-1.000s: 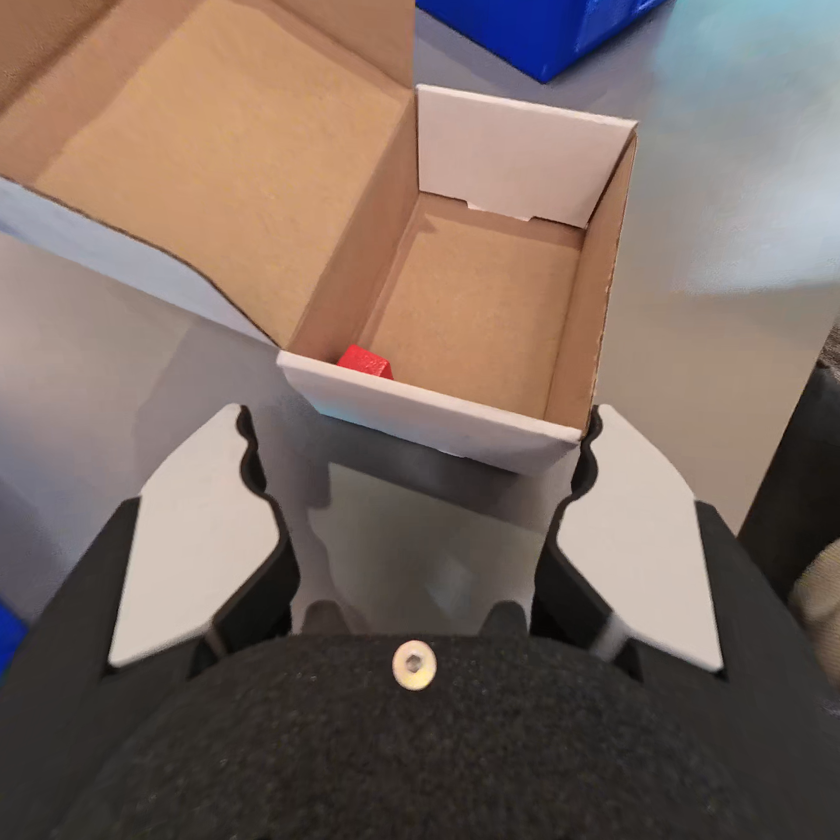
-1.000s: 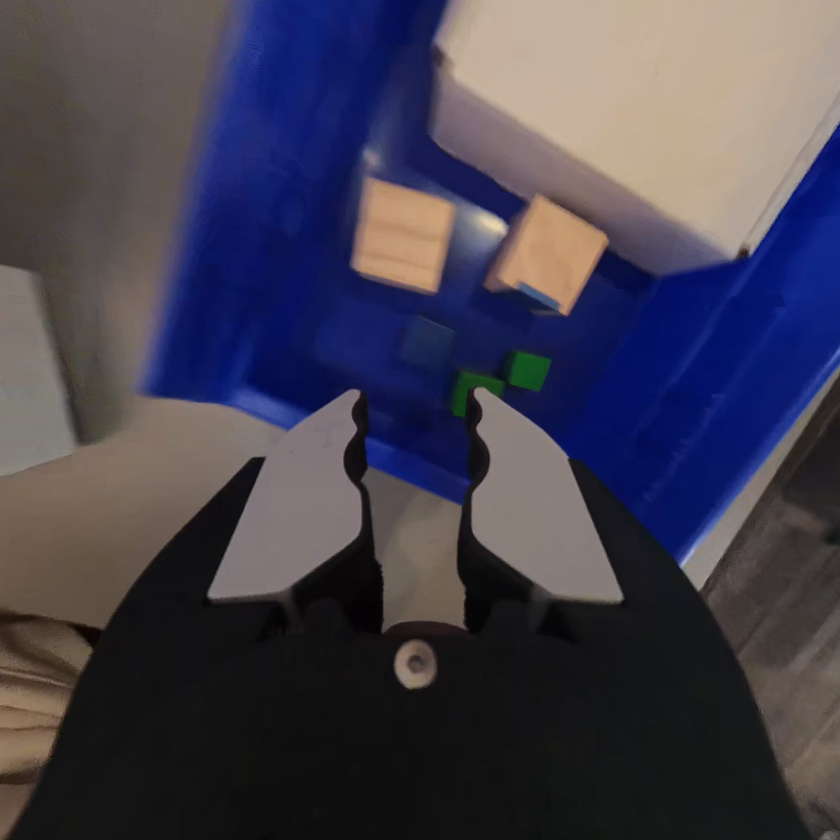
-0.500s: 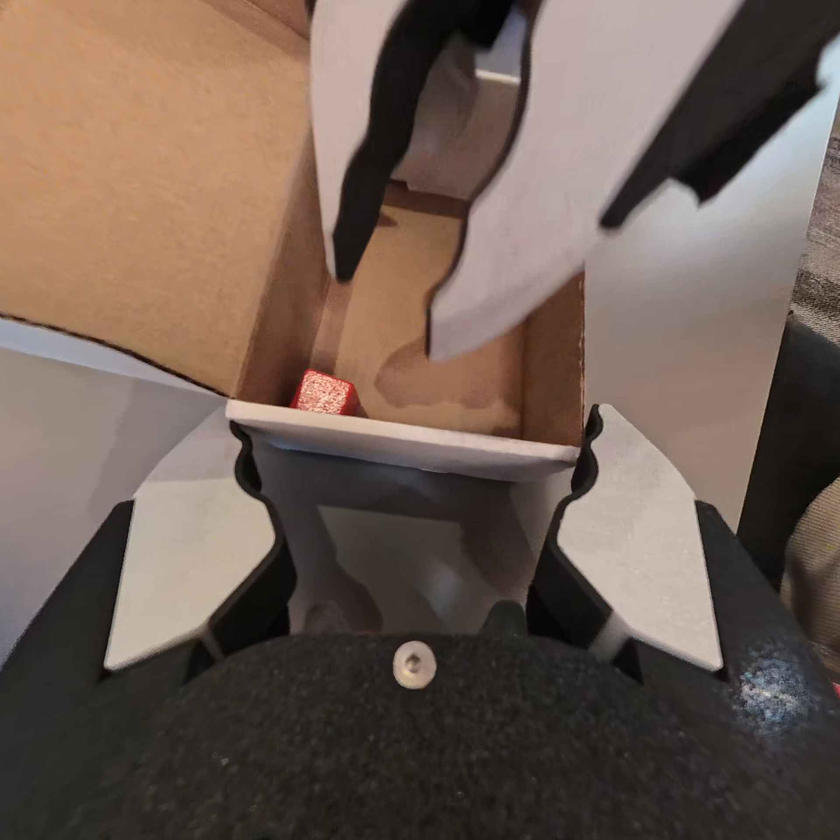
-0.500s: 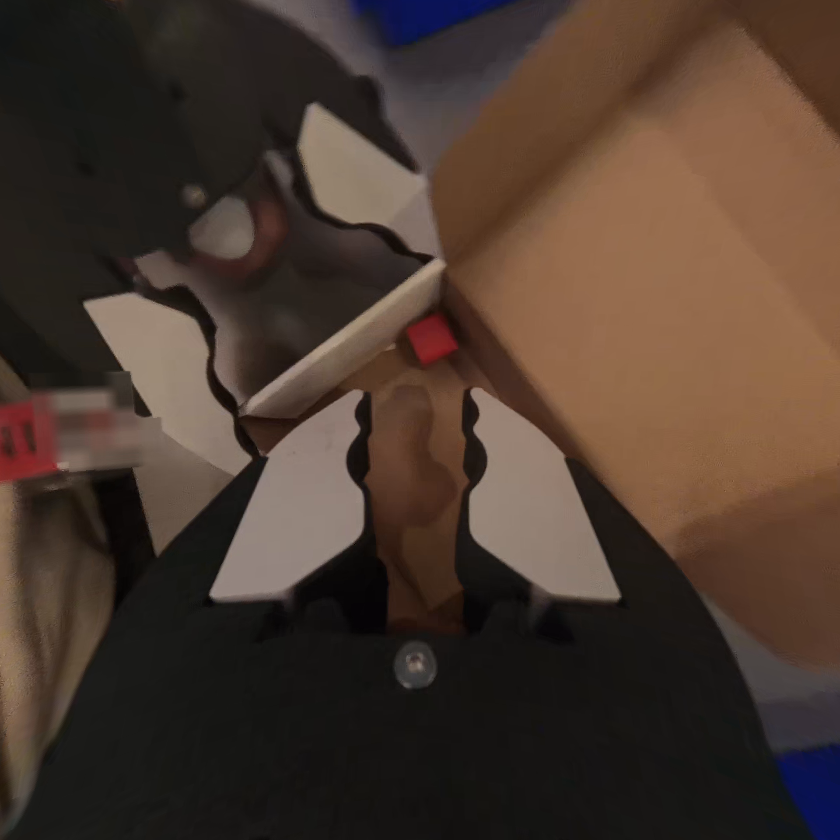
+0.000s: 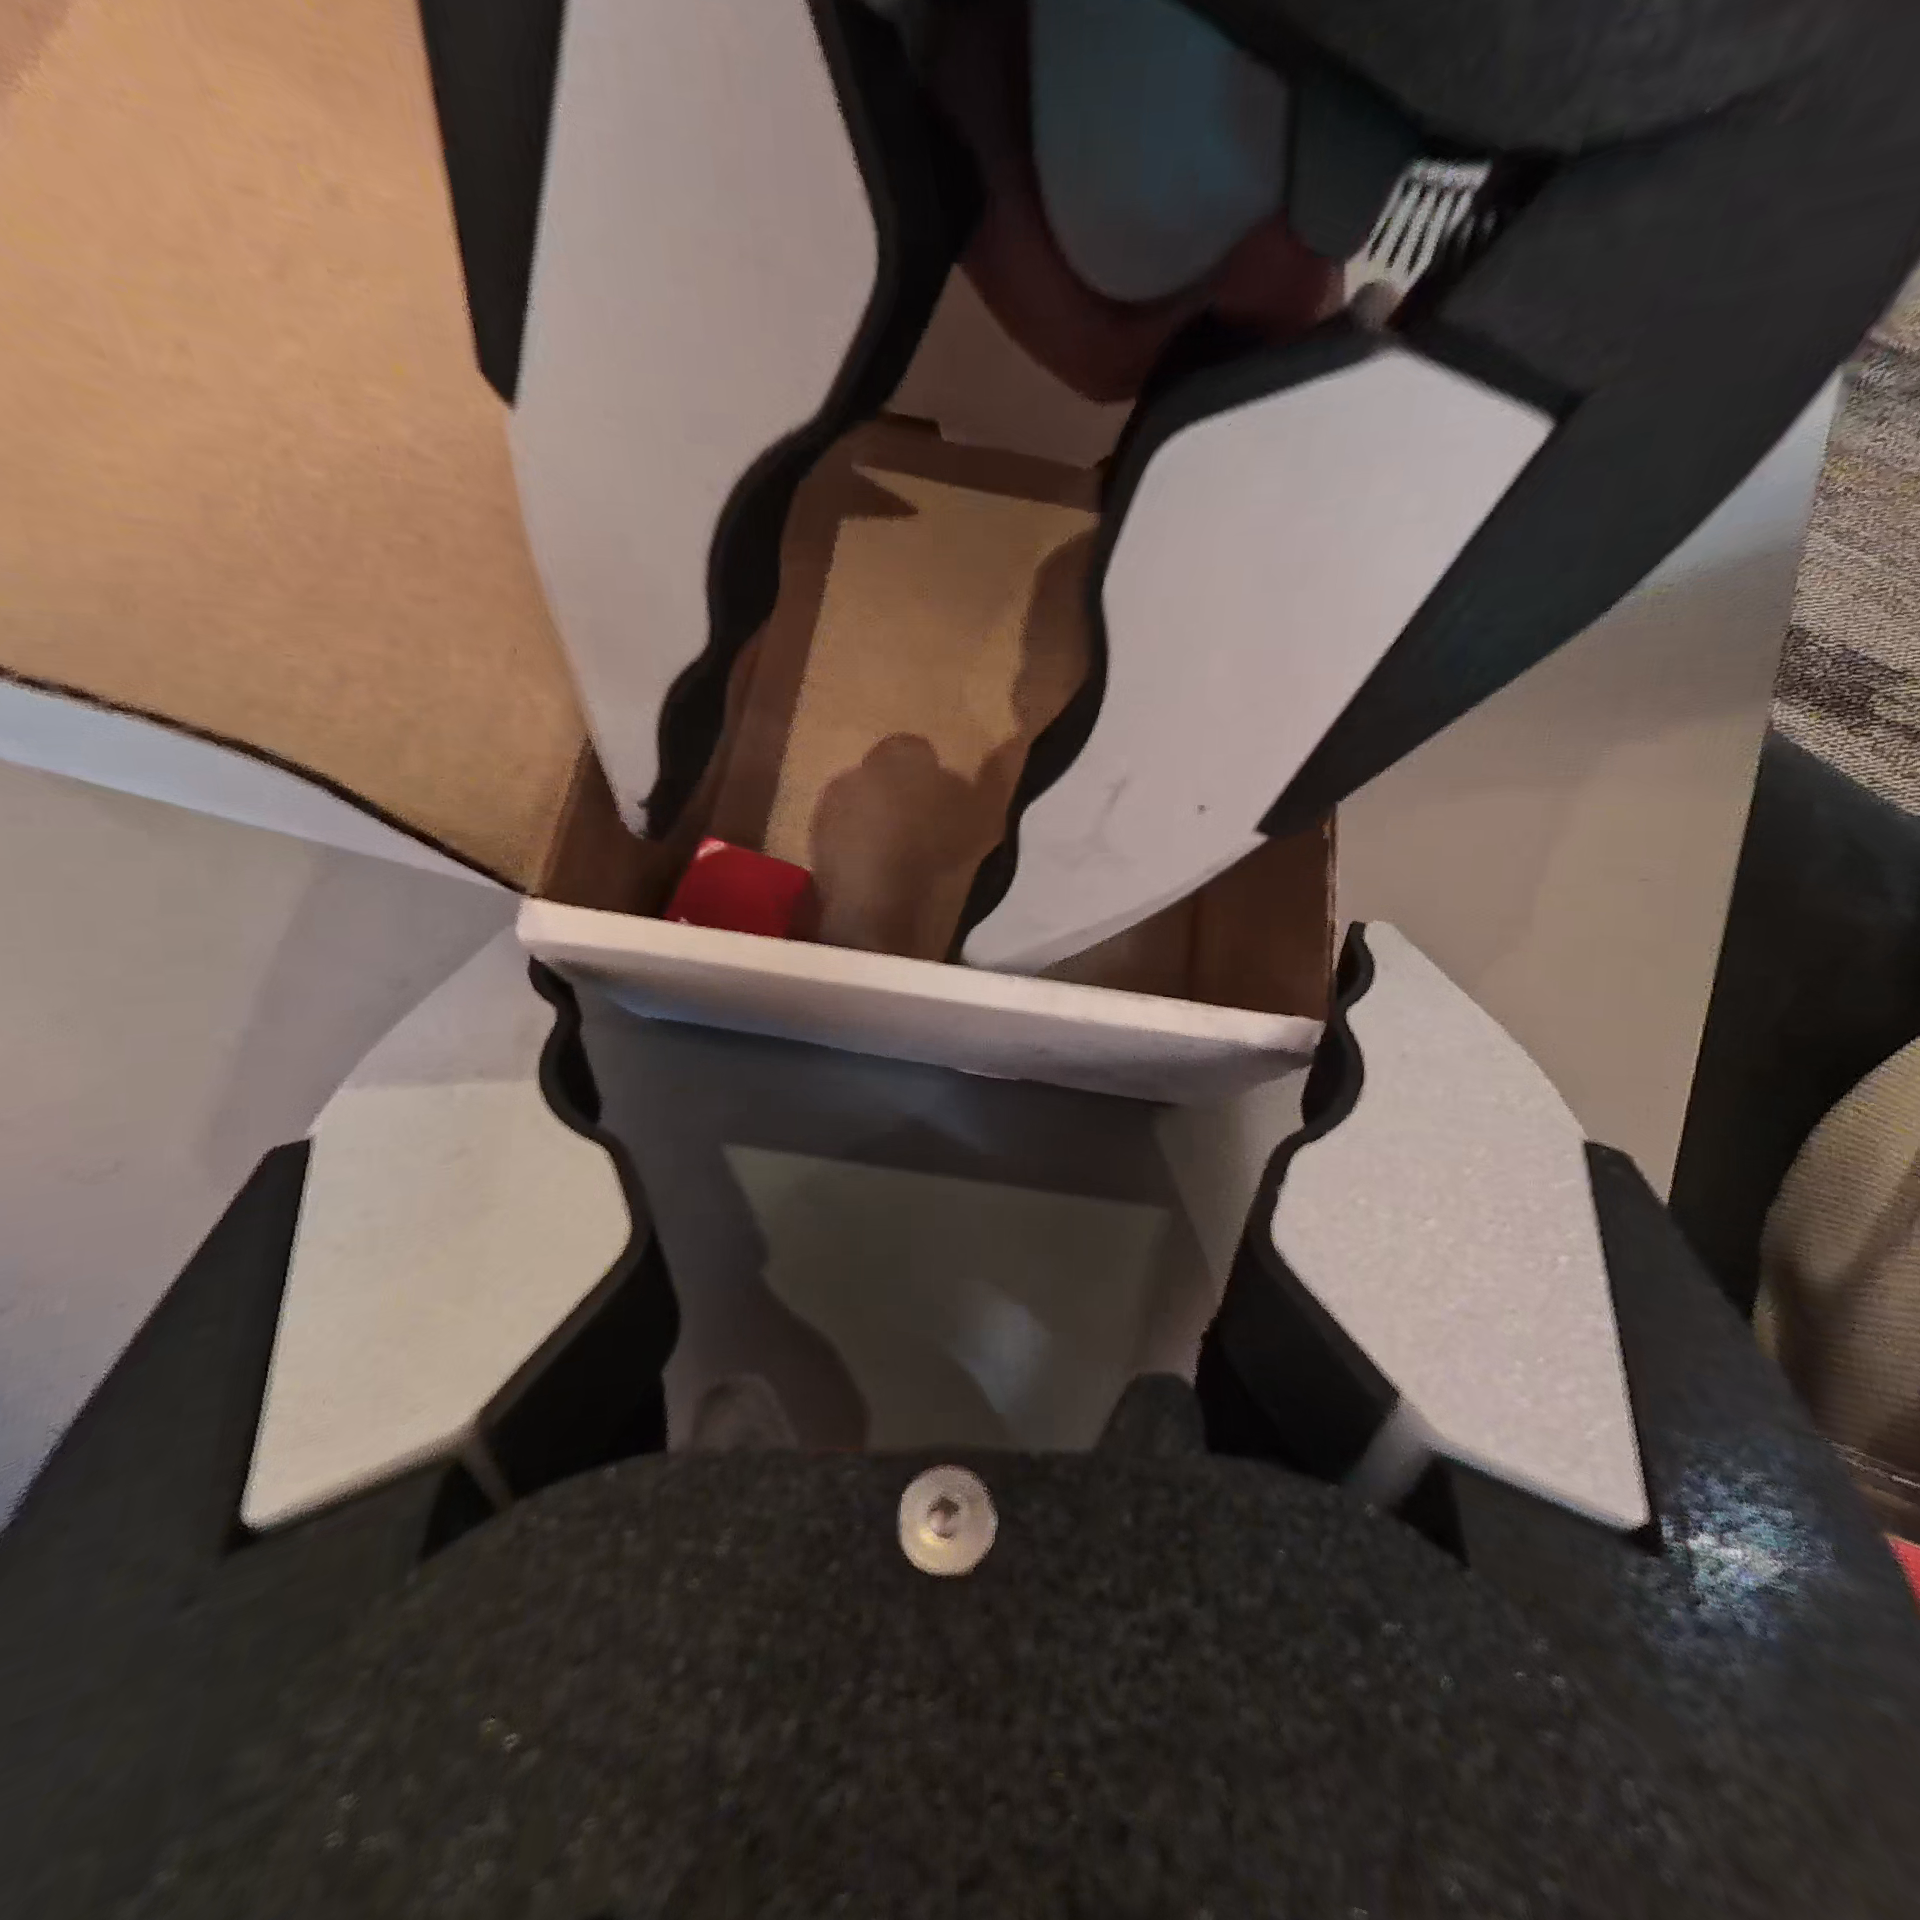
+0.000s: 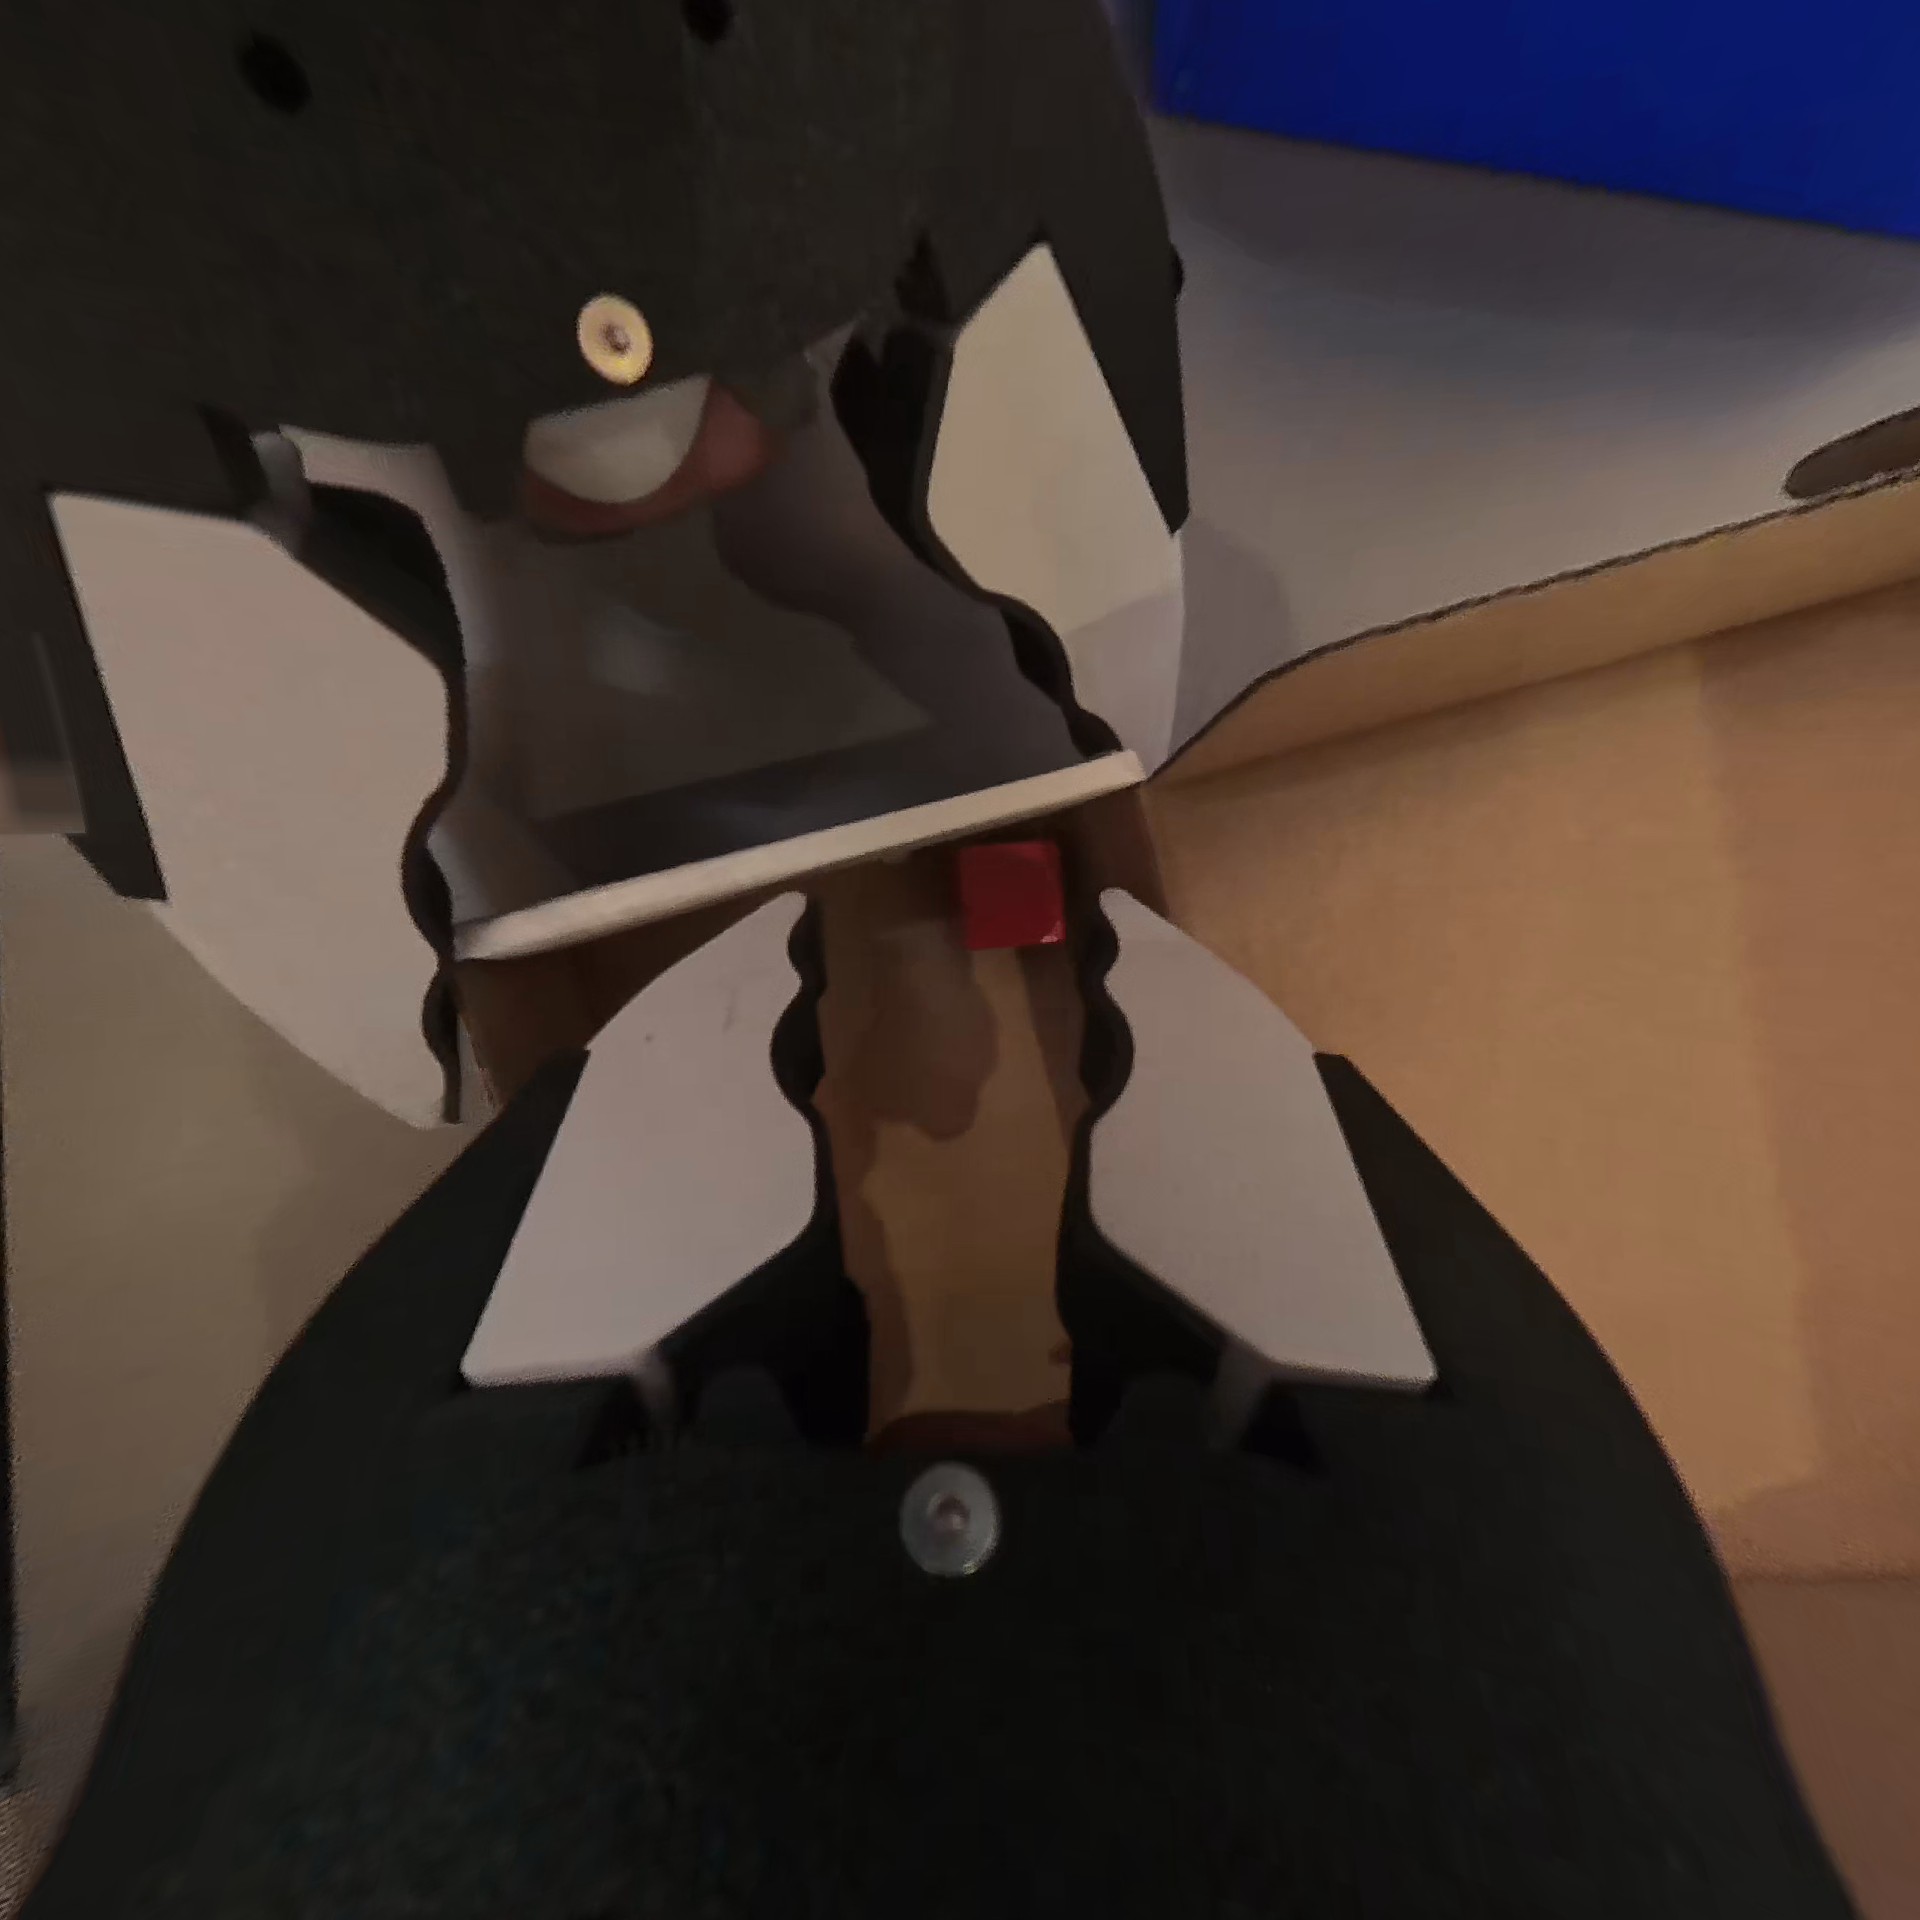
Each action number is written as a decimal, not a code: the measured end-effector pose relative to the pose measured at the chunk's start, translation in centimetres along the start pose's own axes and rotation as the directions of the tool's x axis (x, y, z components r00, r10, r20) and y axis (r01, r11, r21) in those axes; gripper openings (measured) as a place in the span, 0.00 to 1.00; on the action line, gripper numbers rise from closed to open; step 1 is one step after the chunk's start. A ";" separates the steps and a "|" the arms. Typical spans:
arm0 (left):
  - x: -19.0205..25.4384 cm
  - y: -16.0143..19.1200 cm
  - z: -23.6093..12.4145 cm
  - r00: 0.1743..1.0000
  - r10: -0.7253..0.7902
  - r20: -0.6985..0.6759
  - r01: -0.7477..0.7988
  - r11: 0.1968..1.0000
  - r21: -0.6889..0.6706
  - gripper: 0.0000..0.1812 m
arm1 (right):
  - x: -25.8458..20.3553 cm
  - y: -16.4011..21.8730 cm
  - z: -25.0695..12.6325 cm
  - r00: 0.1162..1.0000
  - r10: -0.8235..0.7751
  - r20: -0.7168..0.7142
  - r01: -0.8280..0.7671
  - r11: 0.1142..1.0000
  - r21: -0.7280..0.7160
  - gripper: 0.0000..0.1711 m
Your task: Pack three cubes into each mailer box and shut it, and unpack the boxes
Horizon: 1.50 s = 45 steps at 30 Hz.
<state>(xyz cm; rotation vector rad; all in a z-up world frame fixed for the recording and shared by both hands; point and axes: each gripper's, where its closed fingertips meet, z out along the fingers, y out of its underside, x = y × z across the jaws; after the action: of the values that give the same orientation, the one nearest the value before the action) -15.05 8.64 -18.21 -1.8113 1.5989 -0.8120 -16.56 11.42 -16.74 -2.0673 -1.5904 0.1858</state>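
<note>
An open white mailer box (image 5: 914, 1003) with a brown inside lies on the grey table, its lid (image 5: 260, 416) folded back to the left. One red cube (image 5: 738, 888) sits in the near left corner of the box. My left gripper (image 5: 951, 966) is open wide, and its fingertips flank the box's near end wall. My right gripper (image 5: 810, 883) reaches down into the box from the far side, open and empty. In the right wrist view the red cube (image 6: 1008, 894) lies just beyond the right gripper (image 6: 954, 909), near its right finger. The left gripper (image 6: 774, 852) faces it there.
A blue bin (image 6: 1558, 104) stands beyond the box on the table. The box lid (image 6: 1558, 935) fills the right of the right wrist view. A dark seat (image 5: 1829, 987) and carpet (image 5: 1860, 540) lie past the table's right edge. The tips of both grippers are at nearly the same place.
My right gripper left the blue bin, came over the box and went down inside it toward the red cube. My left gripper moved forward until its tips flank the box's near wall.
</note>
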 end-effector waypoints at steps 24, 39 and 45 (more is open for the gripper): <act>0.0 0.1 0.1 1.000 -0.014 -0.007 0.014 1.000 -0.001 0.73 | -0.3 2.2 -0.2 0.995 -0.081 -0.053 0.079 0.996 -0.044 0.22; -0.1 0.1 0.1 1.000 -0.025 -0.003 0.025 1.000 -0.005 0.73 | 2.0 2.8 -5.2 0.990 -0.035 -0.136 0.028 0.998 -0.050 0.12; -0.1 0.1 0.1 1.000 -0.018 0.004 0.018 1.000 -0.005 0.73 | 8.0 6.4 -19.6 0.860 0.287 -0.421 -0.252 0.958 0.139 0.13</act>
<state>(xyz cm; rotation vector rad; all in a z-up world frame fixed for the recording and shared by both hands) -15.08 8.77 -18.39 -1.8324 1.5855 -0.8132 -0.64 11.59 -1.45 -2.0785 -1.0054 -0.1144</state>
